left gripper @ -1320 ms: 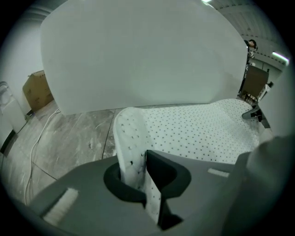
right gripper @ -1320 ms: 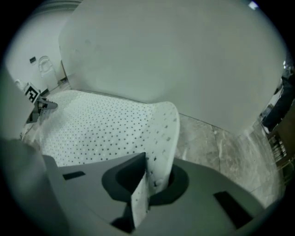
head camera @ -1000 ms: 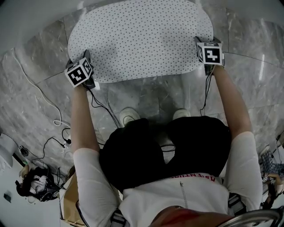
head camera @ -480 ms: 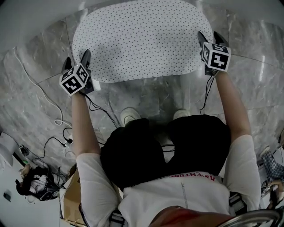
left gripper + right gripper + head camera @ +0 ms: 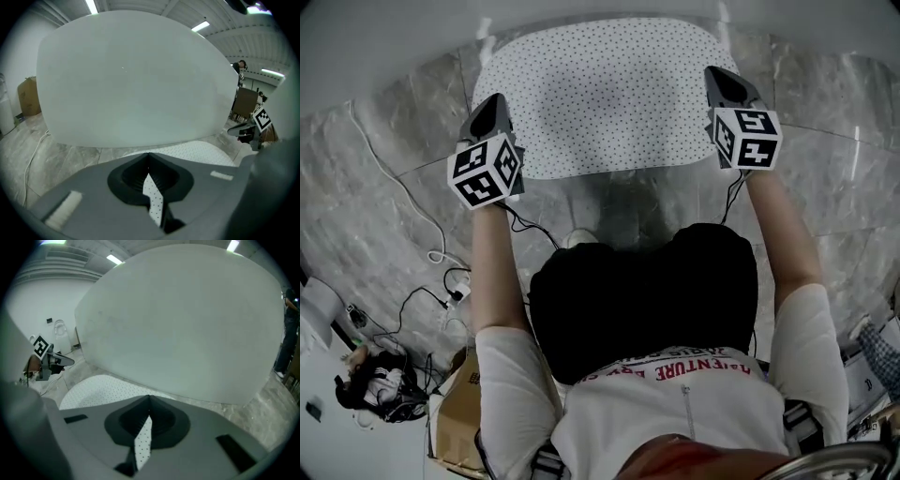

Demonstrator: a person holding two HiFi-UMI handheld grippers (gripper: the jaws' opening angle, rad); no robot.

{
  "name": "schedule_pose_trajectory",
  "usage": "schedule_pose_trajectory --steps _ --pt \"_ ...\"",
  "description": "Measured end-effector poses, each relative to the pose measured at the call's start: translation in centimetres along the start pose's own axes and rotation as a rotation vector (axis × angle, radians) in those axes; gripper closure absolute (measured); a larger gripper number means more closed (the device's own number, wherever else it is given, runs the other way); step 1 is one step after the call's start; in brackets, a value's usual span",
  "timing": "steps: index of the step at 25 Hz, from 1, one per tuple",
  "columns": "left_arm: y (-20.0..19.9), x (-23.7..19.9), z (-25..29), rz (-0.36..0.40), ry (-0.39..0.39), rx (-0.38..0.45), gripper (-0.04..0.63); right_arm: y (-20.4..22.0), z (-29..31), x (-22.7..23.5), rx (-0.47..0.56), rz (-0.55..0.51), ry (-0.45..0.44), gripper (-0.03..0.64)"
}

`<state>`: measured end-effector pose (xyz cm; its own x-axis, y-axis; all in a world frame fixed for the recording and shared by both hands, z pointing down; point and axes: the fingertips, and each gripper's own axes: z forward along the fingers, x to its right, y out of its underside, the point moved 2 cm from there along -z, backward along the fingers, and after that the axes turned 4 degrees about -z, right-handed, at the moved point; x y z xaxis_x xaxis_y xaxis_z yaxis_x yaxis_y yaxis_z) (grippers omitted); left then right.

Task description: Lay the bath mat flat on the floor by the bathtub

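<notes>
**Mat down by the tub, both claws closed**

The left claw (image 5: pixel 492 105) is pressed together and pinches nothing I can make out. It hovers over the mat's near corner. Ahead of it, reaching across to the other claw, the white oval bath mat with dark dots (image 5: pixel 600 94) lies spread on the grey marble floor (image 5: pixel 384 216), just beside the smooth white bathtub (image 5: pixel 136 79). The right claw (image 5: pixel 724 82) is likewise pressed shut, above the opposite near corner.

The laying step looks done. The next move, I judge, only calls for drawing both claws back without catching the mat's edge.

A dotted sliver shows in the slit behind each claw's tips; it is probably the mat below, not a pinch. Whether the mat's far edge sits fully flat against the tub is hard to tell.
</notes>
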<state>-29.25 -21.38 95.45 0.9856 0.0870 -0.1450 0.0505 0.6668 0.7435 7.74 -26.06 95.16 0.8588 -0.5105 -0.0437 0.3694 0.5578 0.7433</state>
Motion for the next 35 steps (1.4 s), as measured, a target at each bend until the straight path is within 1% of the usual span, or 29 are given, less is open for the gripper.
schedule_pose_trajectory --steps 5,8,10,13,15,18,20,25,28,32,35 --pt "-6.8 3.3 -4.7 0.060 0.056 0.075 0.583 -6.7 -4.0 -2.7 0.088 -0.116 -0.023 0.607" --pt "-11.5 6.0 -9.0 0.095 0.133 0.118 0.583 -11.6 -8.4 -4.7 0.144 -0.143 -0.036 0.607" --pt "-14.1 7.9 -12.3 0.123 0.173 0.127 0.583 -14.6 -12.1 -6.0 0.168 -0.133 -0.047 0.607" --pt "-19.2 10.4 -17.7 0.146 0.193 0.159 0.583 -19.7 -17.8 -7.7 0.202 -0.093 -0.077 0.607" --pt "-23.3 12.0 -21.6 0.146 0.207 0.181 0.583 -23.6 -21.6 -8.4 0.217 -0.077 -0.089 0.608" --pt "-29.1 14.7 -28.1 0.135 0.255 0.201 0.583 -29.0 -28.1 -9.1 0.223 -0.055 -0.097 0.607" --pt "-32.9 16.1 -32.3 0.143 0.278 0.219 0.583 -32.8 -32.3 -9.3 0.235 -0.049 -0.100 0.607" --pt "-42.5 18.2 -42.1 0.135 0.280 0.293 0.584 -42.1 -41.0 -10.4 0.278 -0.040 -0.133 0.607" --pt "-47.1 19.7 -47.7 0.155 0.276 0.321 0.584 -47.1 -46.6 -10.8 0.327 -0.053 -0.133 0.607" --pt "-53.4 20.7 -53.7 0.187 0.263 0.432 0.583 -53.8 -51.9 -10.4 0.450 -0.090 -0.114 0.607" --pt "-56.2 21.6 -57.6 0.190 0.259 0.495 0.583 -56.6 -55.8 -10.2 0.508 -0.099 -0.106 0.608"
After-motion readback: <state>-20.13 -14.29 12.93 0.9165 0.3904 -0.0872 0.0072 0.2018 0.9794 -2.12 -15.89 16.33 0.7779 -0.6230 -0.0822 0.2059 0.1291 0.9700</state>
